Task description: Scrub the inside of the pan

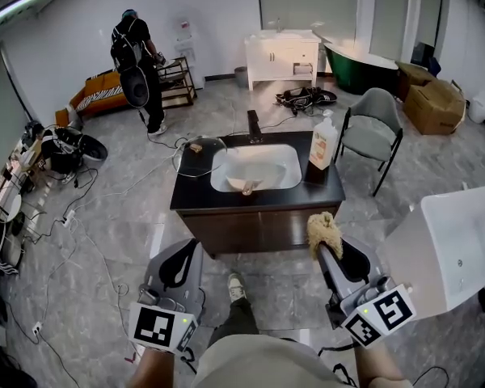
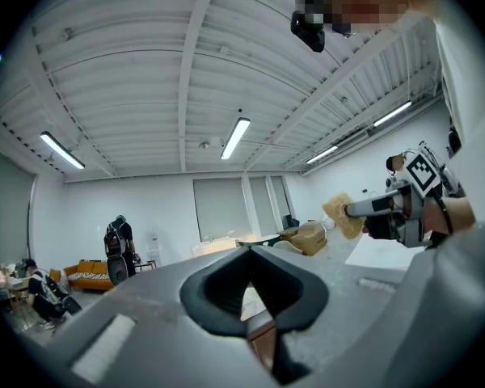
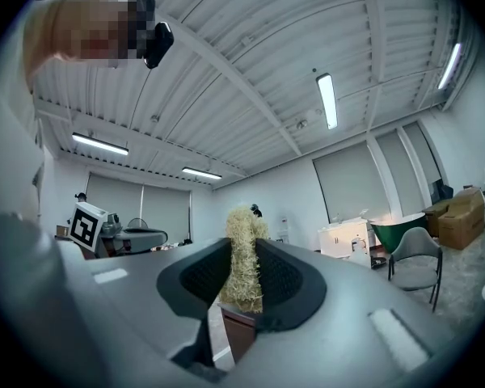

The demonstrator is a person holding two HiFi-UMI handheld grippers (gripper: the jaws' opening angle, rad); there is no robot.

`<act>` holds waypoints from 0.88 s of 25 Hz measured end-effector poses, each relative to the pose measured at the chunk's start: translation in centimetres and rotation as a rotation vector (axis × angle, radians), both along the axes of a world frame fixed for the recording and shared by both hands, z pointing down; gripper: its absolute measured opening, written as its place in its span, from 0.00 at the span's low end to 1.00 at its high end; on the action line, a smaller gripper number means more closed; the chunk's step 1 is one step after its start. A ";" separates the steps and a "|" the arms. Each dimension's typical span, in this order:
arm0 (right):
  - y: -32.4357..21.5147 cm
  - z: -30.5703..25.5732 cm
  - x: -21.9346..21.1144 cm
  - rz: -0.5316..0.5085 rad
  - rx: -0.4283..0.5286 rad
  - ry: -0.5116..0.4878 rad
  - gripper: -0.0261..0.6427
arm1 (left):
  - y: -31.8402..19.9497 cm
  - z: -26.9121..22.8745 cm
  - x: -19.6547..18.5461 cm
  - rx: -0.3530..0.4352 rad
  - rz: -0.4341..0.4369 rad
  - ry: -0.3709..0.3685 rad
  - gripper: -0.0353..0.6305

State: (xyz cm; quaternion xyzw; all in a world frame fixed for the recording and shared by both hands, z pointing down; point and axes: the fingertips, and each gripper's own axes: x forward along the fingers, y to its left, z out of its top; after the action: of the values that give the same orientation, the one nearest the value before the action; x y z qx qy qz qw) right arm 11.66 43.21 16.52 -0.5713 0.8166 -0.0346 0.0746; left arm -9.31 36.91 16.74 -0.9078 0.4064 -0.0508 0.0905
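Observation:
A straw-coloured fibre scrubber (image 1: 324, 229) sticks up from my right gripper (image 1: 328, 241), whose jaws are shut on it; in the right gripper view the scrubber (image 3: 243, 257) fills the gap between the pads. My left gripper (image 1: 180, 255) is held low at the left, jaws shut with nothing in them (image 2: 246, 253). Both grippers hang above the floor, short of the dark counter (image 1: 194, 192). Its white sink (image 1: 226, 176) holds a small brownish thing (image 1: 246, 187) at the front. I cannot make out a pan clearly.
A glass lid (image 1: 199, 155) lies on the counter's left, a soap bottle (image 1: 324, 142) stands on its right, a black tap (image 1: 254, 124) behind the sink. A grey chair (image 1: 373, 136) and a white tub (image 1: 453, 245) stand to the right. A person (image 1: 137, 63) stands far back left; cables (image 1: 81, 233) cross the floor.

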 end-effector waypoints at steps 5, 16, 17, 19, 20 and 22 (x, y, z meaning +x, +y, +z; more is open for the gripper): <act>-3.1 1.2 0.0 0.004 -0.035 0.001 0.18 | -3.3 1.1 -0.1 -0.022 0.004 -0.004 0.06; -13.2 3.5 -0.6 0.011 -0.121 0.001 0.18 | -13.7 3.4 0.0 -0.078 0.036 -0.039 0.06; -14.4 3.8 -0.6 0.012 -0.132 0.003 0.18 | -14.9 3.6 0.0 -0.084 0.038 -0.040 0.06; -17.0 4.3 -0.6 0.016 -0.154 0.007 0.18 | -17.6 3.8 0.0 -0.095 0.042 -0.039 0.06; -18.3 4.4 -0.5 0.019 -0.165 0.008 0.18 | -19.0 3.9 0.0 -0.101 0.044 -0.039 0.06; -21.0 4.7 -0.3 0.029 -0.189 0.005 0.18 | -21.9 4.0 -0.1 -0.113 0.050 -0.043 0.06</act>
State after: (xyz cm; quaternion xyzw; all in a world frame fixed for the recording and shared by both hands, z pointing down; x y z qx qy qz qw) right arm 11.35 22.21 21.18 -0.5876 0.8016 -0.1090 0.0186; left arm -9.39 15.04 20.72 -0.9201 0.3779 -0.0907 0.0492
